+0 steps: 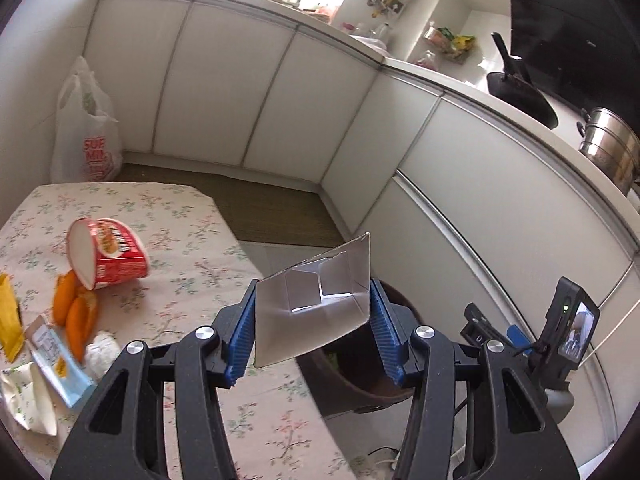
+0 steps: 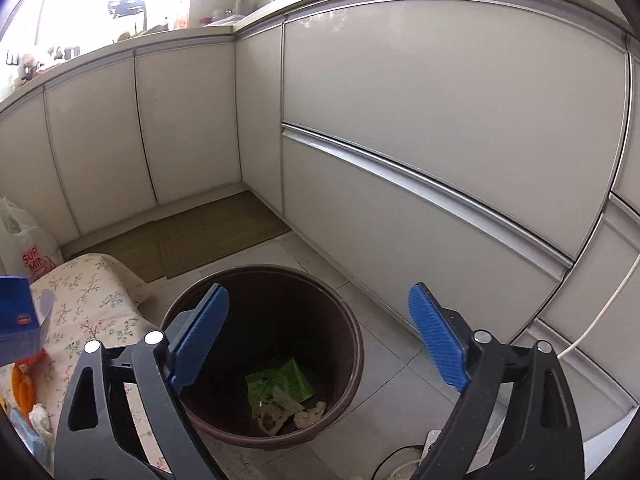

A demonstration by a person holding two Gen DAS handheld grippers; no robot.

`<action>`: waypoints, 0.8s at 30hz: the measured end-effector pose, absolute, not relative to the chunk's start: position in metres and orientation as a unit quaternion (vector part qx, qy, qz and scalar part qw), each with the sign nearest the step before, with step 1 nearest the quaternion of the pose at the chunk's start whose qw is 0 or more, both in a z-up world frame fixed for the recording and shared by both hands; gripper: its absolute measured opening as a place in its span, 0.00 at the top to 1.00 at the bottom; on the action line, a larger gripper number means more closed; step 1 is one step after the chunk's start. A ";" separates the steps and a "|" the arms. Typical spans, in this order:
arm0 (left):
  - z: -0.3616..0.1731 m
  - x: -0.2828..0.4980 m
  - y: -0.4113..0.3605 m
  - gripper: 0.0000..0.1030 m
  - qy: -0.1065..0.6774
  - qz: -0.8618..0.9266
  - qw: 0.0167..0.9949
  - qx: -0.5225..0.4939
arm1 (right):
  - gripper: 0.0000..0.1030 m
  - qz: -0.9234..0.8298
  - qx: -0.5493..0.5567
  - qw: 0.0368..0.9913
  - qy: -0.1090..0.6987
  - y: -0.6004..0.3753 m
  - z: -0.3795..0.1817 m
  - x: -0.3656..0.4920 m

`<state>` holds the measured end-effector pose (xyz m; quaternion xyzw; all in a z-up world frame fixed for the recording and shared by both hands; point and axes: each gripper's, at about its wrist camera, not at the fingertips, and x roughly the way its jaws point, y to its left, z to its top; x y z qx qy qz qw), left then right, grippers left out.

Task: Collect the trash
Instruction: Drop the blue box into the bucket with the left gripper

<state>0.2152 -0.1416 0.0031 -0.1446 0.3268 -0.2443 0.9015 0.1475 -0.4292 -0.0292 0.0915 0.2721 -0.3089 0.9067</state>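
Observation:
My left gripper (image 1: 312, 316) is shut on an opened carton with a silver inside (image 1: 308, 312) and holds it above the table edge, beside the brown trash bin (image 1: 360, 376). The same carton shows blue at the left edge of the right wrist view (image 2: 18, 320). My right gripper (image 2: 316, 340) is open and empty above the brown bin (image 2: 344, 316), which holds a green wrapper (image 2: 280, 384) and paper scraps. On the floral table (image 1: 180, 248) lie a red noodle cup (image 1: 108, 252) on its side, orange peels (image 1: 76, 308), a blue-white packet (image 1: 56, 356) and a tissue ball (image 1: 102, 352).
White cabinets (image 2: 400, 120) wrap around the corner close behind the bin. A white shopping bag (image 1: 86, 136) stands on the floor beyond the table. A brown mat (image 2: 200, 236) lies on the floor. A white cable (image 2: 600, 320) hangs at the right. The right gripper's camera unit (image 1: 568, 320) is close by.

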 end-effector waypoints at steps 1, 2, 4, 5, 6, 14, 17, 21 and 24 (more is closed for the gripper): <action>0.003 0.220 -0.154 0.50 0.329 -0.254 0.898 -0.143 | 0.08 -0.316 0.096 0.904 0.272 -0.435 -0.029 0.144; 0.003 0.225 -0.166 0.50 0.332 -0.263 0.895 -0.140 | 0.08 -0.323 0.104 0.901 0.272 -0.442 -0.029 0.140; 0.003 0.233 -0.186 0.50 0.336 -0.275 0.891 -0.131 | 0.08 -0.331 0.126 0.893 0.278 -0.453 -0.030 0.136; 0.002 0.237 -0.194 0.50 0.338 -0.280 0.889 -0.128 | 0.08 -0.334 0.141 0.889 0.281 -0.458 -0.032 0.133; 0.002 0.241 -0.202 0.50 0.341 -0.285 0.887 -0.125 | 0.08 -0.337 0.152 0.885 0.282 -0.461 -0.034 0.134; -0.007 0.264 -0.253 0.49 0.376 -0.310 0.866 -0.116 | 0.07 -0.350 0.172 0.879 0.275 -0.470 -0.033 0.129; -0.011 0.271 -0.265 0.46 0.391 -0.315 0.857 -0.113 | 0.07 -0.349 0.174 0.878 0.276 -0.470 -0.032 0.130; -0.015 0.274 -0.273 0.43 0.408 -0.314 0.850 -0.109 | 0.07 -0.349 0.180 0.876 0.281 -0.471 -0.033 0.131; -0.017 0.272 -0.271 0.39 0.410 -0.308 0.852 -0.107 | 0.07 -0.342 0.183 0.876 0.286 -0.469 -0.034 0.132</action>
